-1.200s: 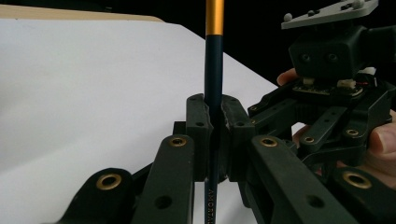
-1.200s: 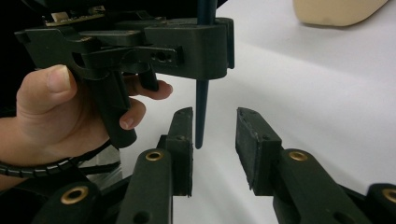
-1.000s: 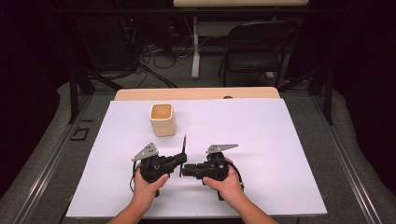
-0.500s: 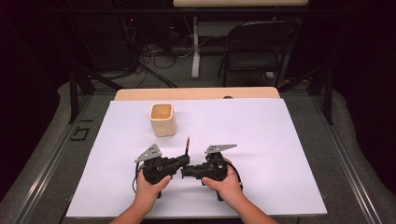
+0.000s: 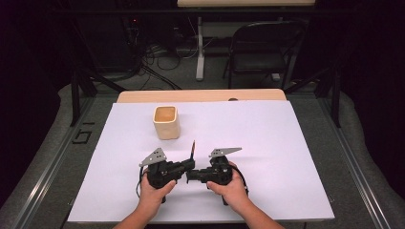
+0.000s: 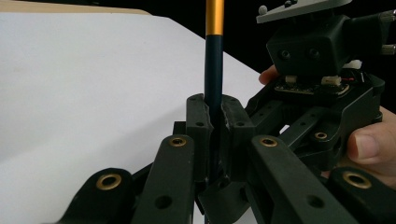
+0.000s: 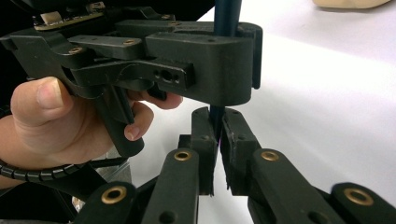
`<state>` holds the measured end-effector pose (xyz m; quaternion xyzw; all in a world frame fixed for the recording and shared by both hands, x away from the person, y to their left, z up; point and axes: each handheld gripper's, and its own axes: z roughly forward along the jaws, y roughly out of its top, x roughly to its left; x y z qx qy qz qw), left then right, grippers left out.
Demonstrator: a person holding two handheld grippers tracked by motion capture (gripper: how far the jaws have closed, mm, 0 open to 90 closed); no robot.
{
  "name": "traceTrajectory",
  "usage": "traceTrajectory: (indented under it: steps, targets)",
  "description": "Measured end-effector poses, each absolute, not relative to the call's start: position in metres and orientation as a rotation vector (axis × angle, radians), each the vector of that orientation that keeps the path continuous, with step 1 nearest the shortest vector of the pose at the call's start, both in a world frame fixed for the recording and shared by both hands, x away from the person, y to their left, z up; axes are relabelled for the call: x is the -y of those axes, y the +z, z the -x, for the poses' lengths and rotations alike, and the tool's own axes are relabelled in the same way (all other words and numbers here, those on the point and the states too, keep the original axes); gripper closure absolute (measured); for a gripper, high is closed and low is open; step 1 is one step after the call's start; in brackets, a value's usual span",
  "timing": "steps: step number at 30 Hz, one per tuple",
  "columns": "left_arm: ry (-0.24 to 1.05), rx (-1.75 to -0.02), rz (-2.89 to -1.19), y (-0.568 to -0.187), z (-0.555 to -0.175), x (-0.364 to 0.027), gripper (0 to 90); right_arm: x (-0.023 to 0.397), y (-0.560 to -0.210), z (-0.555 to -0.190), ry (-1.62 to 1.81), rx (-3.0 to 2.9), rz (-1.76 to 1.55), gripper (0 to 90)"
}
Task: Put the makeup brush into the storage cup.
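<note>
Dark pen, lower end hidden between tools.

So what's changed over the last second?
The right gripper has just closed its jaws on the lower end of the pen, which the left gripper already held upright. Now both clamp it. The hands and the beige cup stayed put.

A white sheet covers most of the wooden table, whose far edge stays bare. Behind the table stands a dark folding chair on grey floor, with cables left of the chair. Beyond it, darkness.
</note>
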<state>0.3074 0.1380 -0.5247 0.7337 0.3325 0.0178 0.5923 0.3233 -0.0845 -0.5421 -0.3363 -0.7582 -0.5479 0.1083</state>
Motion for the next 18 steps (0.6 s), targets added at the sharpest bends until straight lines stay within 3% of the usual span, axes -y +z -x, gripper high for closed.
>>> traceTrajectory:
  steps: [11,18]
  targets:
    - [0.04,-0.769,-1.722,-0.5234,-0.3069,-0.1375,82.9,0.0837,-0.5416,-0.3233,-1.605,2.235,0.988,85.2]
    - [0.045,-0.756,-1.716,-0.5204,-0.3057,-0.1368,70.6,0.0811,-0.542,-0.3222,-1.577,2.277,0.987,85.2]
